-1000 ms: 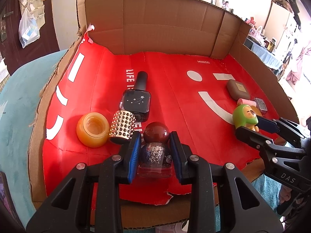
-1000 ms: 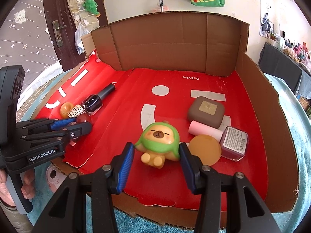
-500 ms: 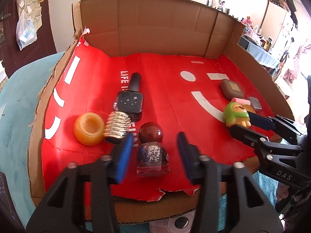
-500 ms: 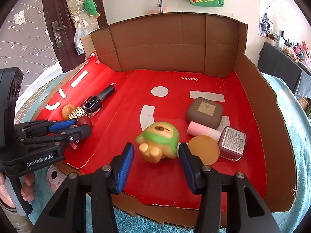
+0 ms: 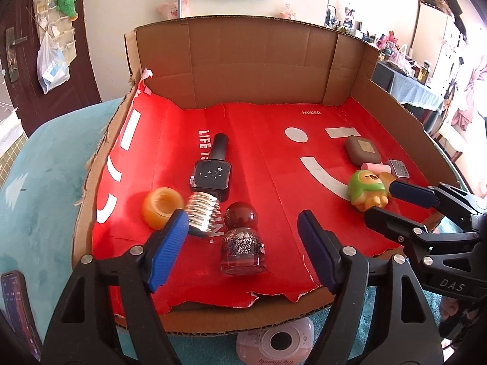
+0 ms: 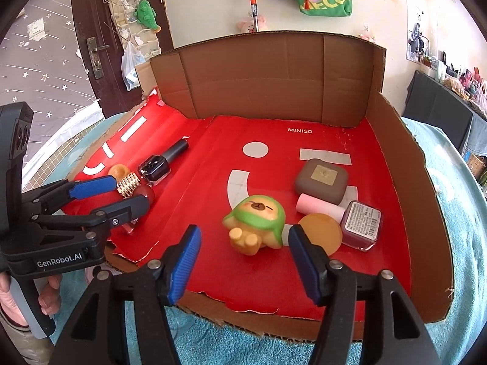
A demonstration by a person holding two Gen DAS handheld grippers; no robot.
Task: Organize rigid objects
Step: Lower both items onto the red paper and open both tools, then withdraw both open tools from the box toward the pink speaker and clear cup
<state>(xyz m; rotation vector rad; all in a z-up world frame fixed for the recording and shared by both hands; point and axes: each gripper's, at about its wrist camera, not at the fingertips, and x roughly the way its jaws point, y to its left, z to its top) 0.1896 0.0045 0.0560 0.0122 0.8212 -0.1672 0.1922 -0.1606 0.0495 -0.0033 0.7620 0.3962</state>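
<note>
A red-lined cardboard tray holds the objects. My left gripper is open, pulled back from a glitter bottle with a dark red round cap that lies between its fingers untouched. Beside it lie a studded gold cap, a black polish bottle and an orange ring. My right gripper is open, just in front of a green-hooded bear figure lying on its back. The left gripper also shows in the right wrist view.
At the right of the tray lie a brown square case, a pink cylinder, an orange disc and a dark red jar with a label. A white round device sits on the teal cloth before the tray's torn front edge.
My left gripper let go of the glitter bottle, opened wide and drew back. My right gripper opened and drew back; the bear figure tipped over onto its back.
</note>
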